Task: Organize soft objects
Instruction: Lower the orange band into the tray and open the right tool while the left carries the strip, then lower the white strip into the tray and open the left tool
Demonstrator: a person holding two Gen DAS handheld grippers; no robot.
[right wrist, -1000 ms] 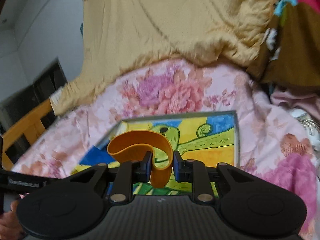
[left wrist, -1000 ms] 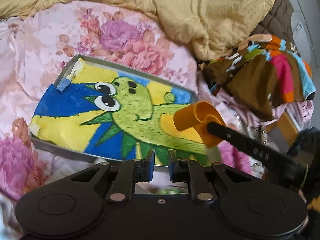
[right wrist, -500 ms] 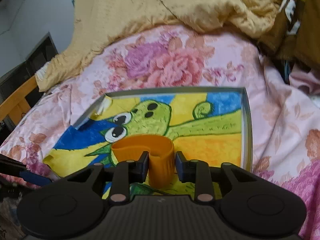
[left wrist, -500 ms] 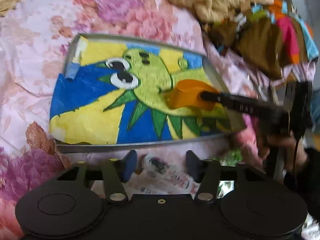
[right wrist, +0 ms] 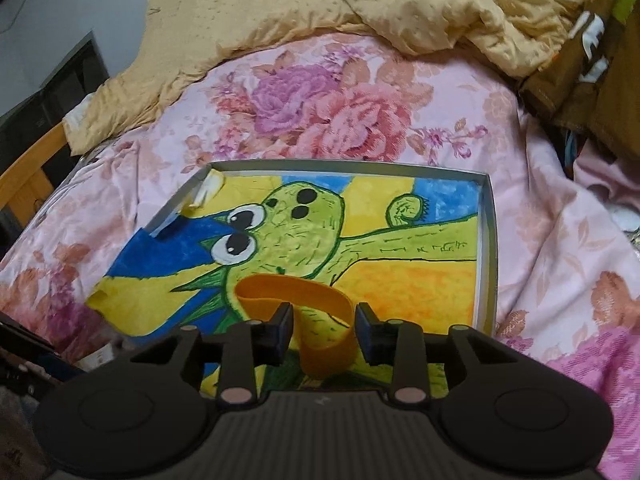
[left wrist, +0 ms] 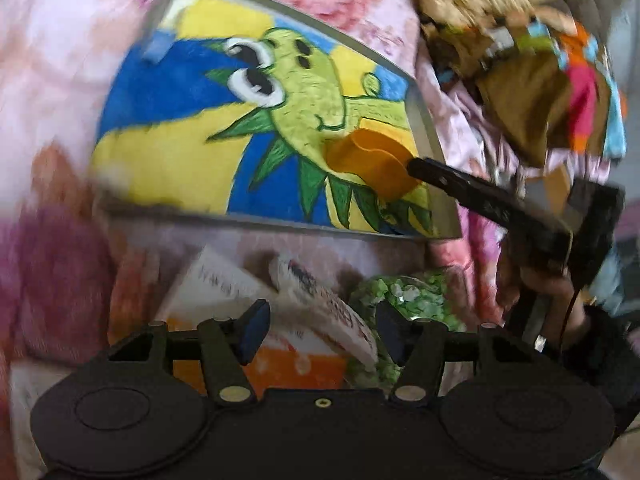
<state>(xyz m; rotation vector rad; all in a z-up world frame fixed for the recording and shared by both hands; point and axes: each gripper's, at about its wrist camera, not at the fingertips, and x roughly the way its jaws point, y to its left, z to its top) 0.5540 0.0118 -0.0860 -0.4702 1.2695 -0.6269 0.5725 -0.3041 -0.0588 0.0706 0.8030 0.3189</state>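
Note:
An orange elastic band (right wrist: 288, 286) lies as a loop on a shallow grey tray (right wrist: 486, 240) lined with a cartoon green plant drawing. One end of the band runs between the pads of my right gripper (right wrist: 323, 322), whose jaws are opening, with small gaps on both sides. In the left wrist view the same band (left wrist: 368, 156) sits at the tray's (left wrist: 424, 120) right end, at the tip of the right gripper's finger (left wrist: 460, 182). My left gripper (left wrist: 322, 322) stands open, holding nothing, above a white printed packet (left wrist: 320, 292) in front of the tray.
A green-filled bag (left wrist: 408, 292) and an orange-and-white box (left wrist: 296, 364) lie beside the white packet on the floral bedspread (right wrist: 360, 120). A yellow quilt (right wrist: 400, 0) is heaped behind the tray. Brown multicoloured cloth (left wrist: 560, 80) lies to the right. A wooden frame (right wrist: 28, 176) is at the left.
My left gripper went from shut to open and tipped down toward the packets in front of the tray. My right gripper lowered the orange band onto the tray and spread its jaws.

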